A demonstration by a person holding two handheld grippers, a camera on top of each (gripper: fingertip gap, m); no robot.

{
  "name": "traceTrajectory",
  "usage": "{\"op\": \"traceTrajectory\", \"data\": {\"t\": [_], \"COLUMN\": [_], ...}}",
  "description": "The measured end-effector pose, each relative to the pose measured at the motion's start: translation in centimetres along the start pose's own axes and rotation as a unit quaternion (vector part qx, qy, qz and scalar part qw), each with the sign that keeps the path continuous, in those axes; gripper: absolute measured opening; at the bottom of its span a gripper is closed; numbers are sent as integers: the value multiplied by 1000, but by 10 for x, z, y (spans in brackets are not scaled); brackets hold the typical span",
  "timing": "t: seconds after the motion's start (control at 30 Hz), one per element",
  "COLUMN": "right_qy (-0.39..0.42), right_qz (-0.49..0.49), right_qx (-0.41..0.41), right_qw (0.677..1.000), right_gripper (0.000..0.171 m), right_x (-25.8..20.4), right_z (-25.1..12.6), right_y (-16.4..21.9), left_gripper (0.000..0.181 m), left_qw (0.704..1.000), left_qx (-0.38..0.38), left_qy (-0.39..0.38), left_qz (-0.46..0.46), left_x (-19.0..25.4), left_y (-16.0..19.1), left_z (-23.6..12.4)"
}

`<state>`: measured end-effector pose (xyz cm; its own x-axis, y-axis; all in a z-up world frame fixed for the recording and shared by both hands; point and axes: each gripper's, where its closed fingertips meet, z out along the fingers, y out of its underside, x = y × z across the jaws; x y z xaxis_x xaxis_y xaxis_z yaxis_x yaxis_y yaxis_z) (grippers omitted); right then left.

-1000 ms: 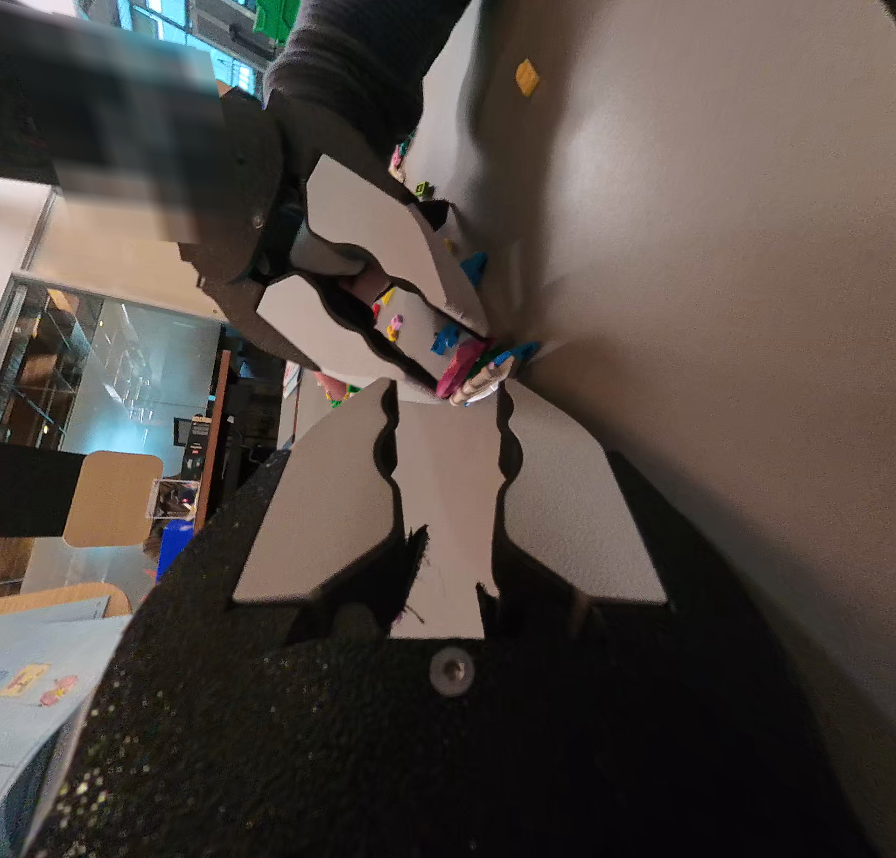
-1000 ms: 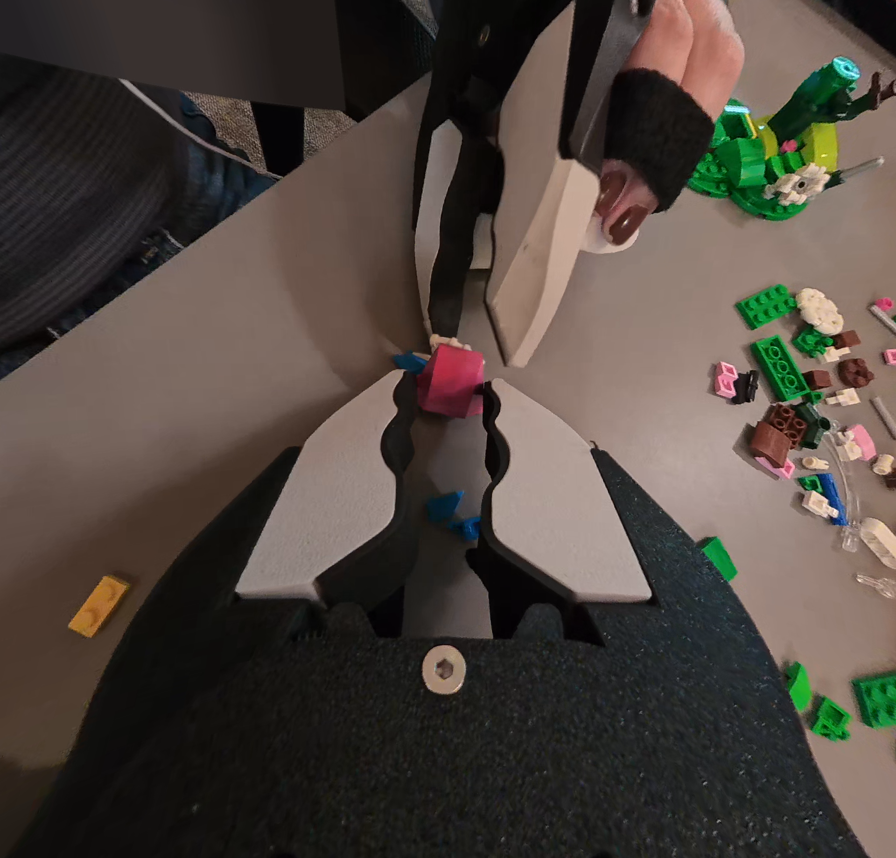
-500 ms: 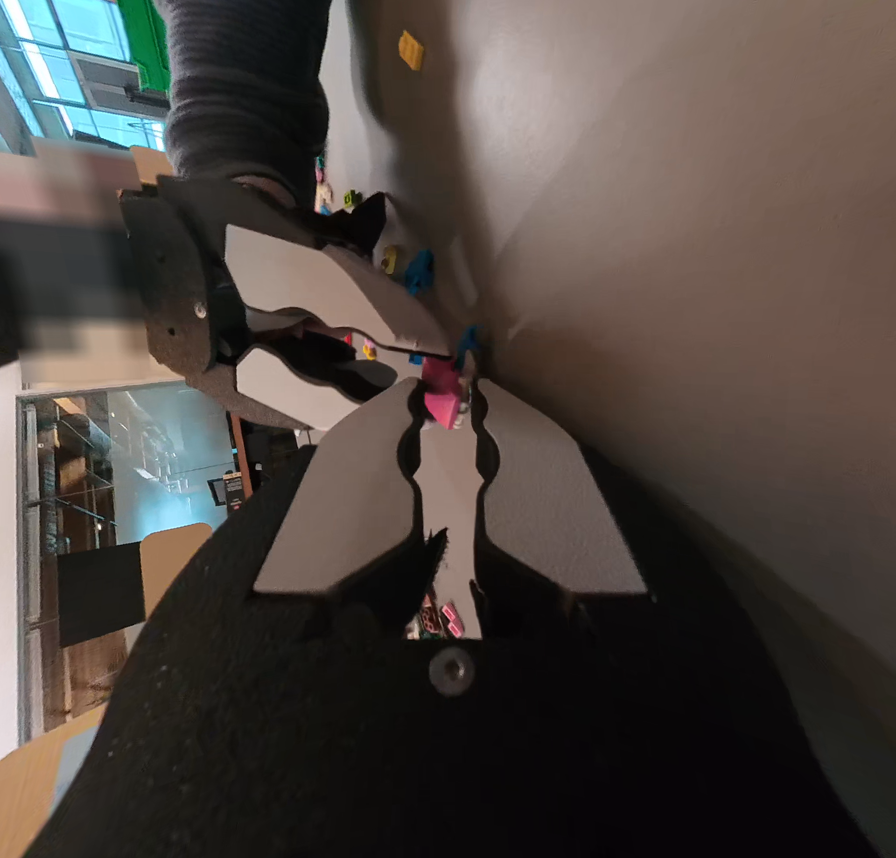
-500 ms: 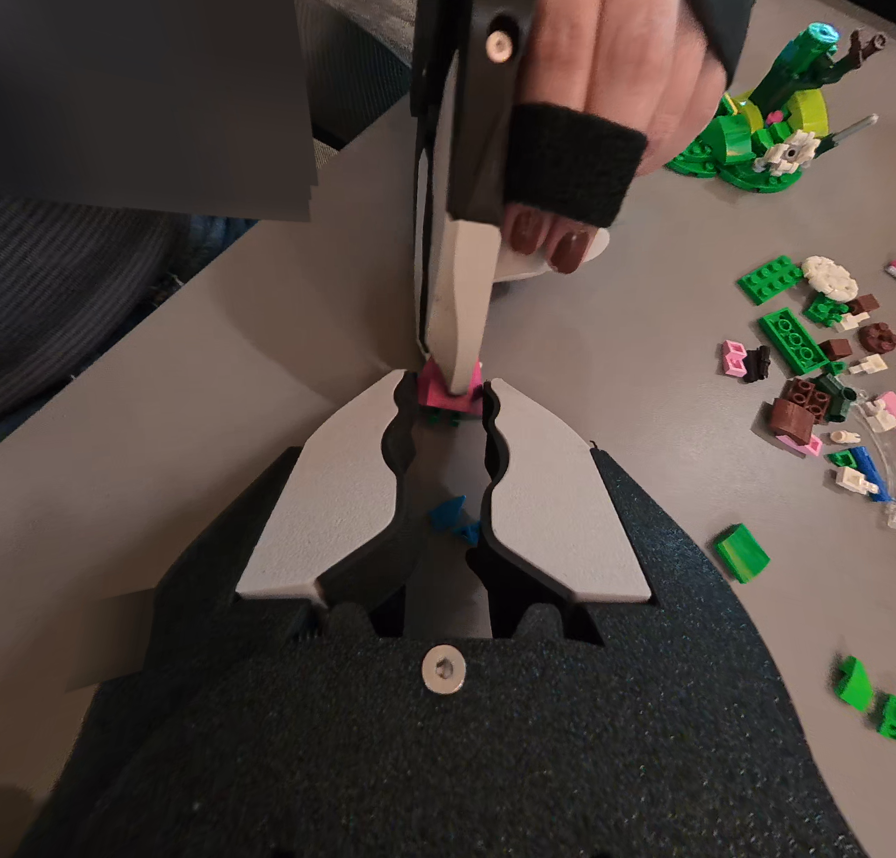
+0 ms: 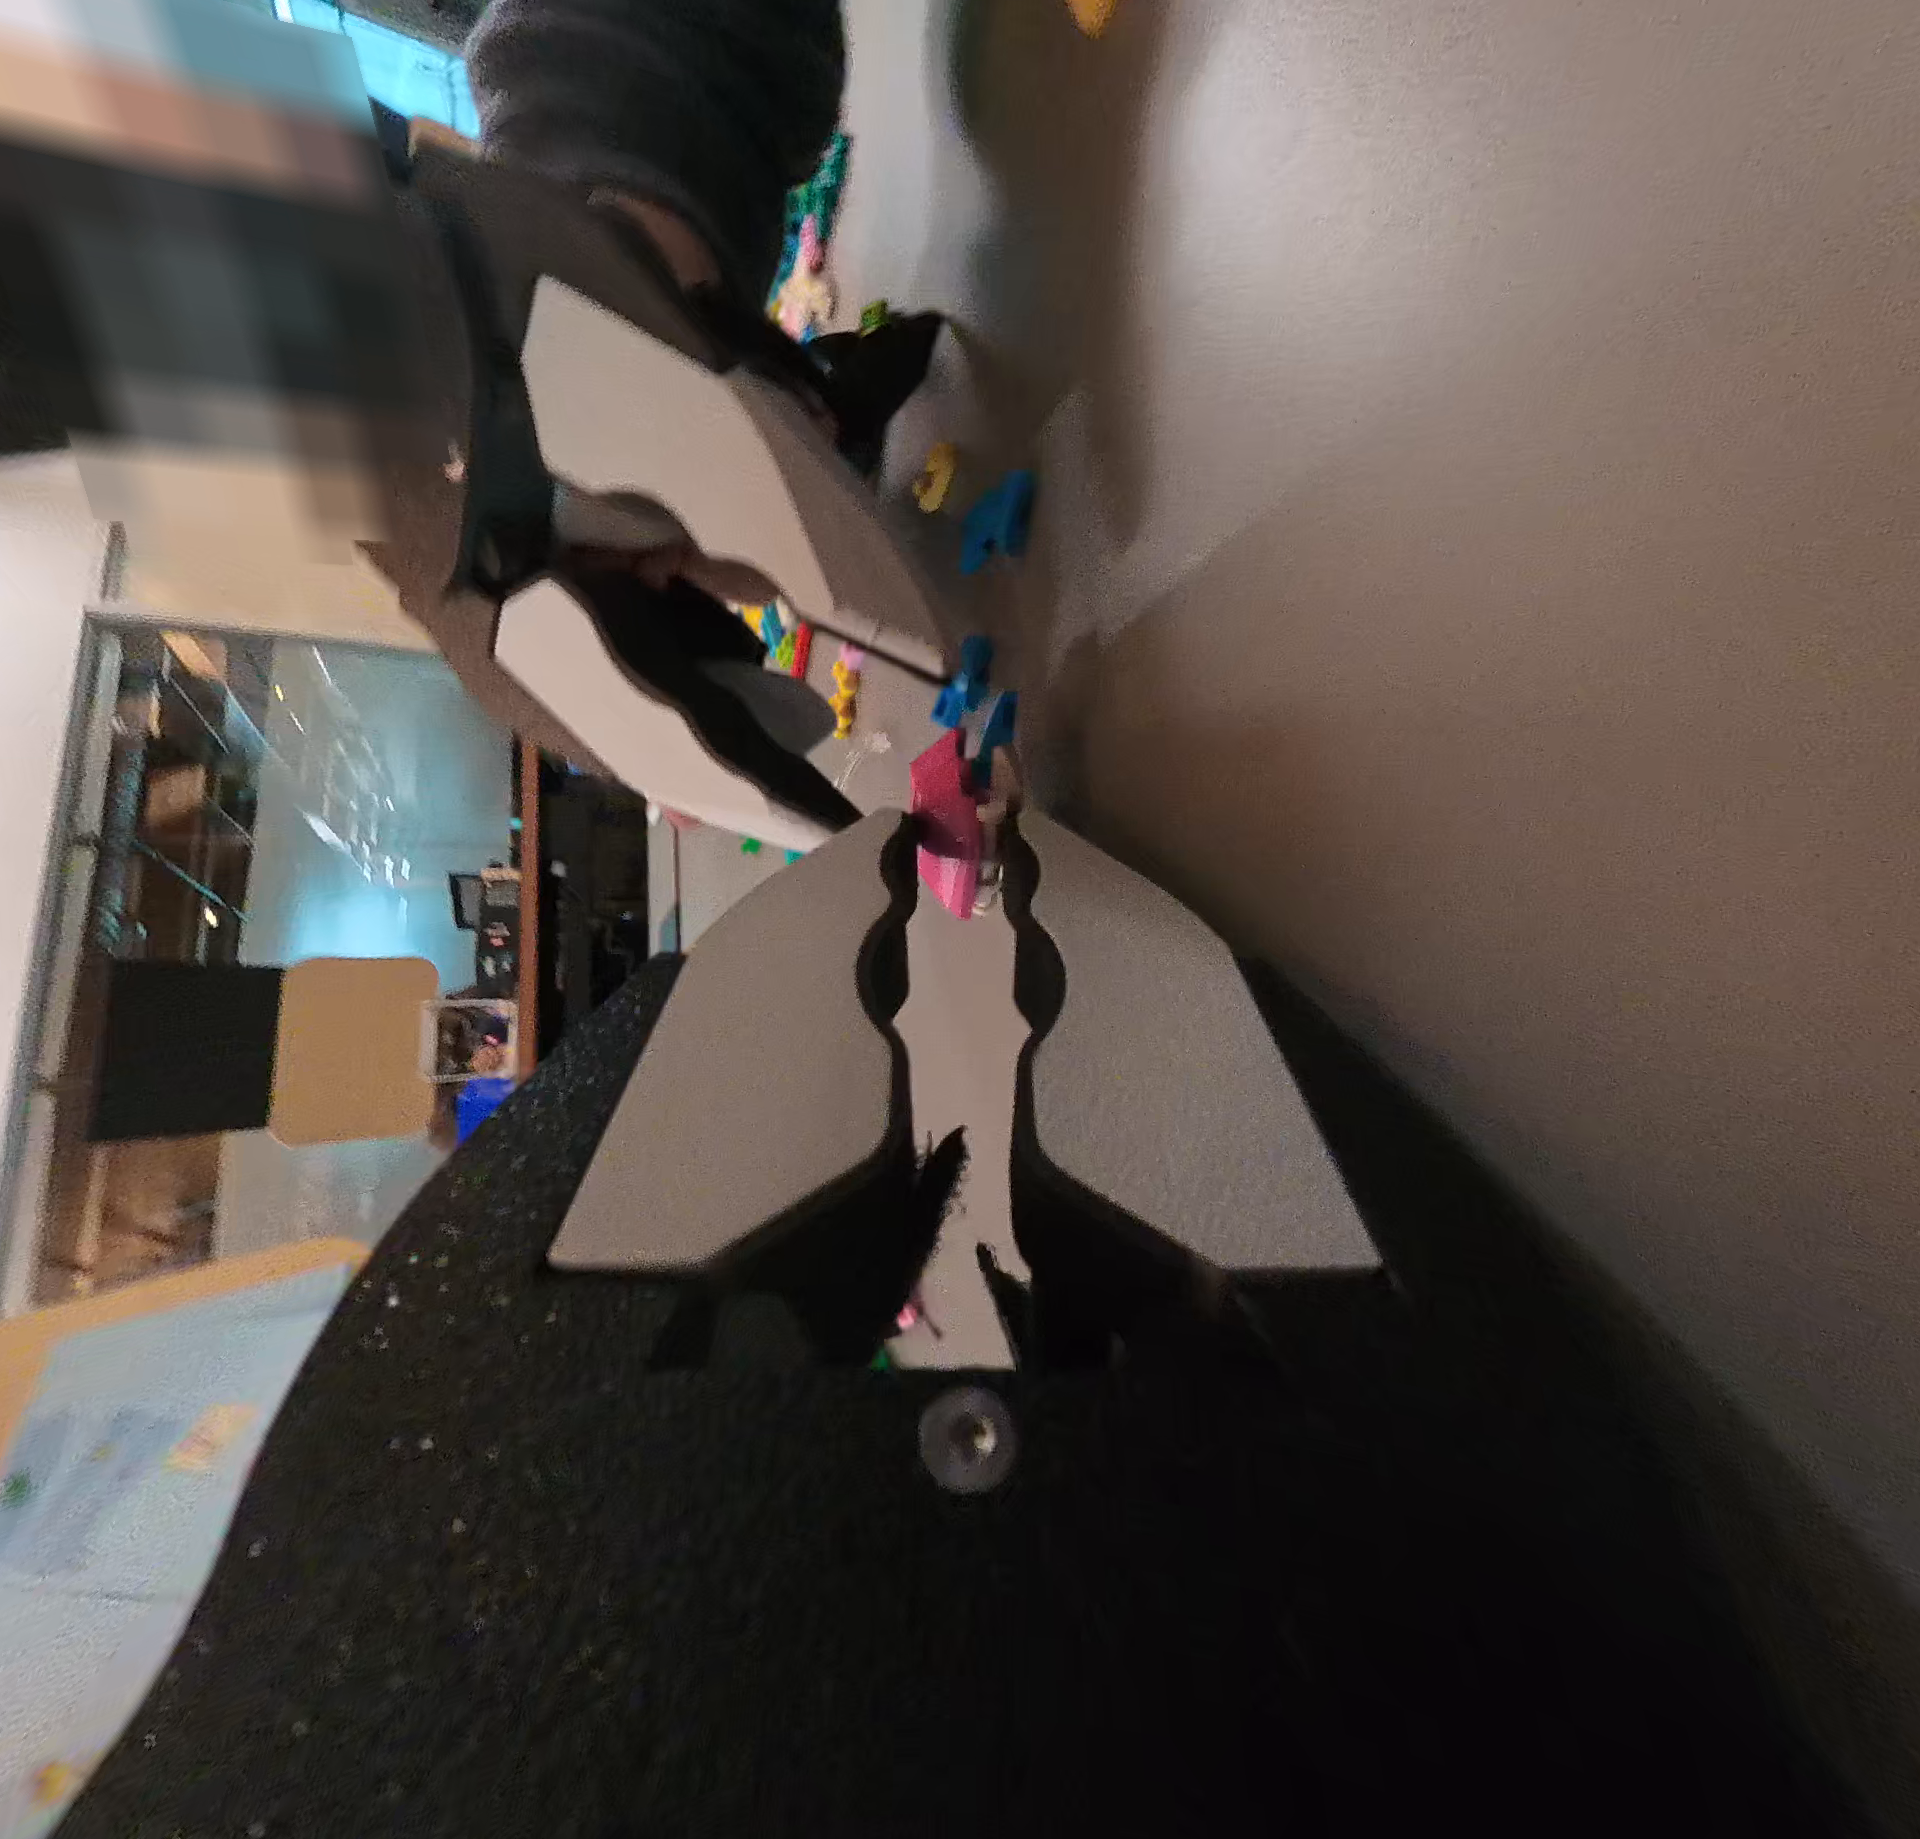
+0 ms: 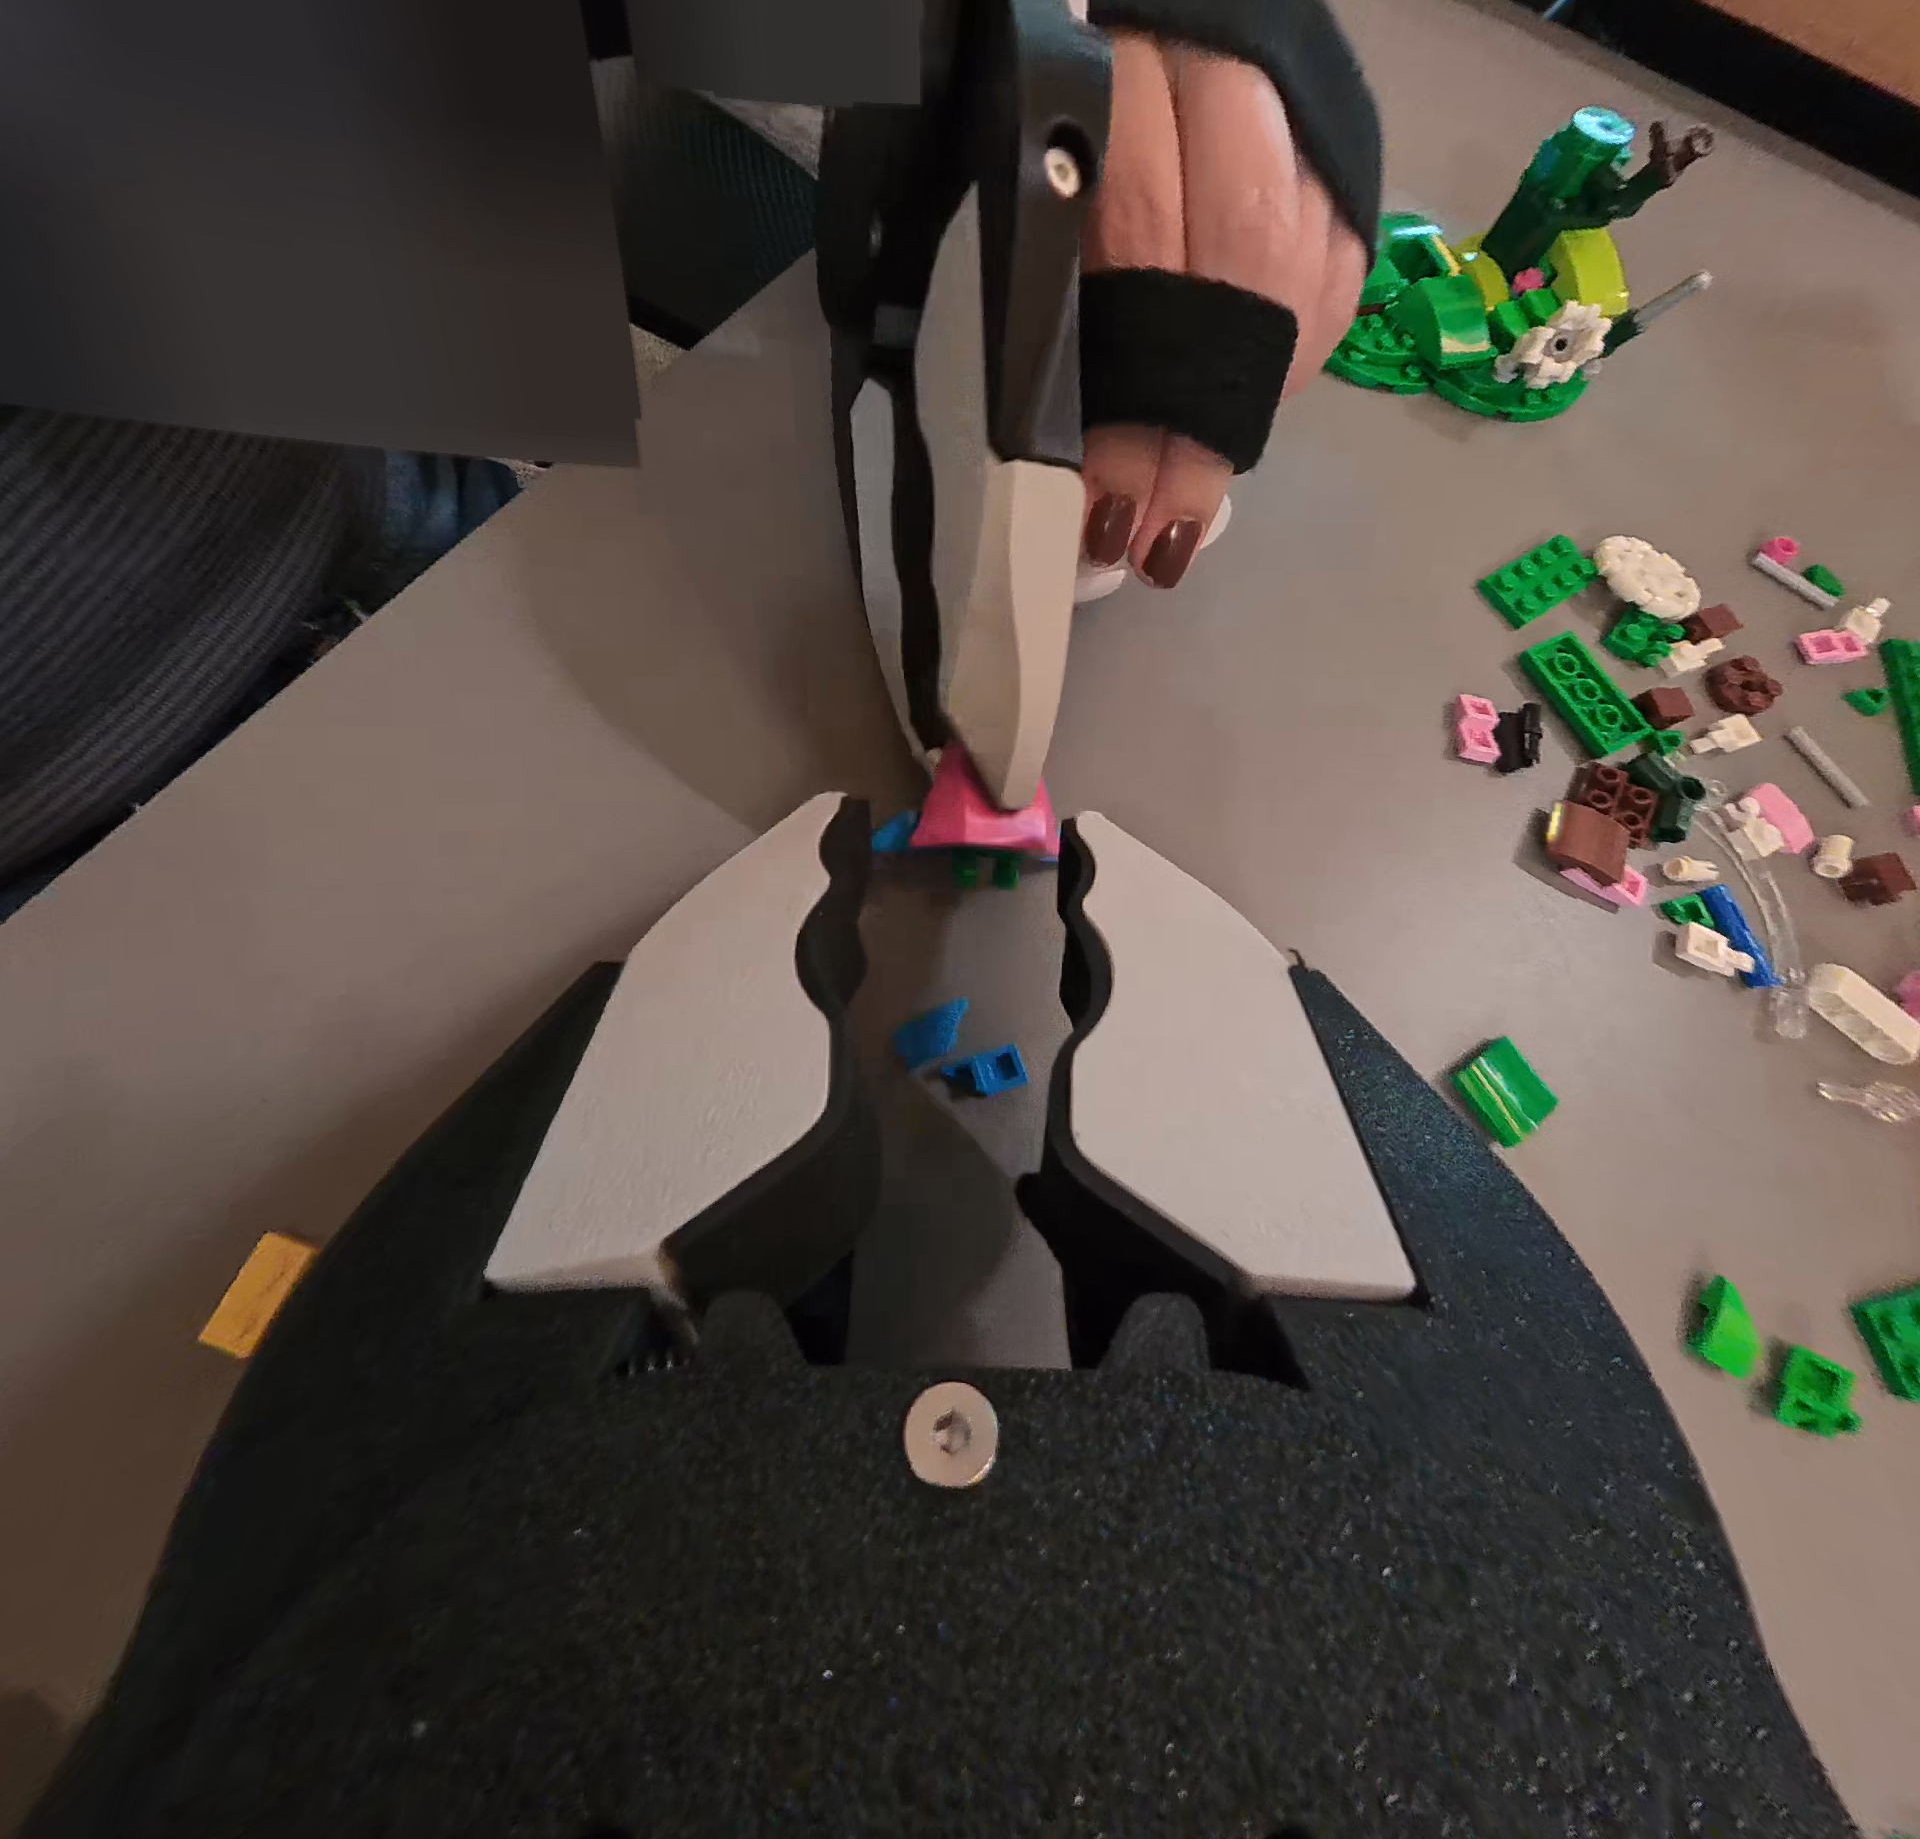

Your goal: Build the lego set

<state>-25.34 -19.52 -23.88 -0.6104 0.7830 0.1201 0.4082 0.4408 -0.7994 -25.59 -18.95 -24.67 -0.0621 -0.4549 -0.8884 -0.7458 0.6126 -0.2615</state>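
Note:
A small pink Lego assembly (image 5: pixel 948 839) with a white bit on one side is pinched between the tips of my left gripper (image 5: pixel 964 833), just above the grey table (image 5: pixel 1507 646). In the right wrist view the pink assembly (image 6: pixel 971 815) has a green part (image 6: pixel 982 870) under it, and my left gripper (image 6: pixel 971 766) comes down onto it from above. My right gripper (image 6: pixel 961 818) is open, its tips on either side of the assembly without touching it. In the left wrist view the right gripper (image 5: pixel 883 729) shows spread open at the upper left.
Two blue pieces (image 6: pixel 956 1046) lie between my right fingers. A built green plant model (image 6: pixel 1496 314) stands far right, with scattered loose pieces (image 6: pixel 1683 729) below it and a green slope (image 6: pixel 1501 1088) nearer. A yellow plate (image 6: pixel 255 1290) lies left. The table edge (image 6: pixel 416 594) runs at the left.
My right gripper, which was shut on the pink assembly, has opened and let it go. My left gripper closed on it and now holds it alone.

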Motion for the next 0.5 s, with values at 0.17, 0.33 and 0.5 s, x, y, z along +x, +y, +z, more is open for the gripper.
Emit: {"op": "traceTrajectory", "data": {"t": [0.17, 0.33, 0.5], "right_qy": [51, 126, 210], "right_qz": [-19, -69, -116], "right_qx": [20, 32, 59], "right_qw": [998, 989, 969], "right_gripper": [41, 37, 17], "right_x": [7, 13, 13], "right_z": [-14, -18, -27], "right_y": [-6, -21, -37], "left_gripper": [15, 15, 15], "left_qw": [986, 936, 907], "left_qx": [40, 134, 177], "left_qy": [-27, -16, -17], "left_qz": [-158, -325, -382], "left_x": [-18, -38, -47], "left_y": [1, -13, -19], "left_z": [-8, -20, -31]}}
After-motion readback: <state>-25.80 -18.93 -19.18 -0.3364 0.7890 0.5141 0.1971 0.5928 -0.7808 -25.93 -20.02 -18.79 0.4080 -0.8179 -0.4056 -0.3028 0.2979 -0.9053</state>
